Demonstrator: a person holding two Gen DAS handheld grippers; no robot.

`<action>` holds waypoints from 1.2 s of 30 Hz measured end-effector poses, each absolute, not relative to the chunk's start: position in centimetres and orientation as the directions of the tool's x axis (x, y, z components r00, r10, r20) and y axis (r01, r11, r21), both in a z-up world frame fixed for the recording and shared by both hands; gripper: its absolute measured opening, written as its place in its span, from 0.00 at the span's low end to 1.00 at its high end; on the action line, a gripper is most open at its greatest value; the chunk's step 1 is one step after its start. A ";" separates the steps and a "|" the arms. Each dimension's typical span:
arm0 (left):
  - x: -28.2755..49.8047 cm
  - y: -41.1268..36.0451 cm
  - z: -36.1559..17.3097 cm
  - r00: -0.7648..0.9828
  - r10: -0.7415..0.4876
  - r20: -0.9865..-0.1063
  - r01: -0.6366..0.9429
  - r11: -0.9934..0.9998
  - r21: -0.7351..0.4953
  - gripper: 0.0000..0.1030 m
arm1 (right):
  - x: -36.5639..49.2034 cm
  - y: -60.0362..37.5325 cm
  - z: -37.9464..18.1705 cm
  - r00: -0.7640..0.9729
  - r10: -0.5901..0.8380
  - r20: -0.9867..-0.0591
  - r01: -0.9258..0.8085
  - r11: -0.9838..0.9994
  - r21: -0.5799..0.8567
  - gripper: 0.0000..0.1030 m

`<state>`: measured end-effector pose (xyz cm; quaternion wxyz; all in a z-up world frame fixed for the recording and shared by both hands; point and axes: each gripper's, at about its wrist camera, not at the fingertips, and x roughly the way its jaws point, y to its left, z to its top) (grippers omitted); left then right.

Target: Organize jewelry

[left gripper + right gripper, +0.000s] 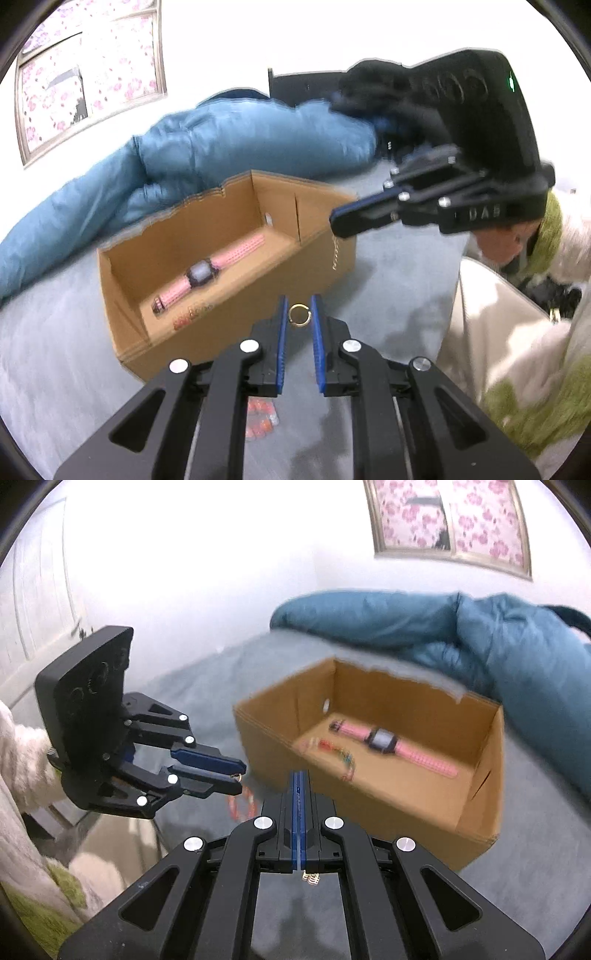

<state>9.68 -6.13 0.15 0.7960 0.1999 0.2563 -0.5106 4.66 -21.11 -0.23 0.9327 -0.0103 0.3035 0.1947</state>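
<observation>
An open cardboard box [236, 332] [476, 812] stands on a grey bed. A pink-strapped watch [207, 275] [384, 742] and beaded bracelets [341, 757] lie inside it. My left gripper [298, 314] [238, 770] is shut on a small gold ring [298, 314] just outside the box's near wall. My right gripper [298, 775] [338, 223] is shut on a thin gold chain; its end hangs at the box's right corner [335, 254] and below the fingers [311, 878].
An orange bead bracelet [260, 419] [240, 805] lies on the grey bed cover [55, 369] below the left gripper. A blue quilt [221, 140] [480, 635] is bunched behind the box. The person's cream and green sleeve [535, 369] is at the right.
</observation>
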 end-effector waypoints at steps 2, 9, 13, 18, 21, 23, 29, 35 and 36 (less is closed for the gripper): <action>10.9 -6.9 1.8 0.354 -0.734 -0.579 0.917 0.394 0.061 0.11 | 5.3 -22.0 1.5 0.766 0.357 -0.535 -0.366 0.926 0.093 0.00; 15.9 -11.1 2.4 0.340 -0.719 -0.606 0.927 0.364 0.087 0.11 | 9.2 -24.9 2.4 0.778 0.331 -0.535 -0.335 0.938 0.092 0.00; 18.7 -13.8 0.6 0.297 -0.659 -0.691 0.937 0.340 0.079 0.11 | 11.9 -26.1 0.0 0.734 0.295 -0.612 -0.303 0.948 0.093 0.00; 20.2 -15.9 -1.3 0.293 -0.595 -0.748 0.937 0.334 0.102 0.12 | 13.9 -27.0 -2.6 0.690 0.268 -0.672 -0.274 0.957 0.101 0.00; 20.3 -16.8 -1.9 0.299 -0.574 -0.763 0.938 0.325 0.123 0.12 | 14.7 -27.3 -3.5 0.672 0.256 -0.695 -0.264 0.959 0.099 0.00; 20.1 -16.9 -2.4 0.293 -0.562 -0.773 0.940 0.317 0.126 0.12 | 15.0 -27.5 -3.9 0.660 0.257 -0.706 -0.260 0.960 0.106 0.02; 20.4 -16.7 -2.9 0.301 -0.544 -0.783 0.931 0.346 0.118 0.26 | 15.0 -28.0 -4.3 0.661 0.249 -0.708 -0.246 0.963 0.110 0.06; 20.5 -16.1 -2.3 0.319 -0.558 -0.767 0.923 0.366 0.117 0.26 | 14.3 -28.4 -3.5 0.685 0.251 -0.684 -0.239 0.964 0.113 0.10; 20.4 -15.9 -2.1 0.319 -0.564 -0.762 0.922 0.370 0.112 0.26 | 14.2 -28.4 -3.3 0.689 0.251 -0.679 -0.239 0.964 0.114 0.10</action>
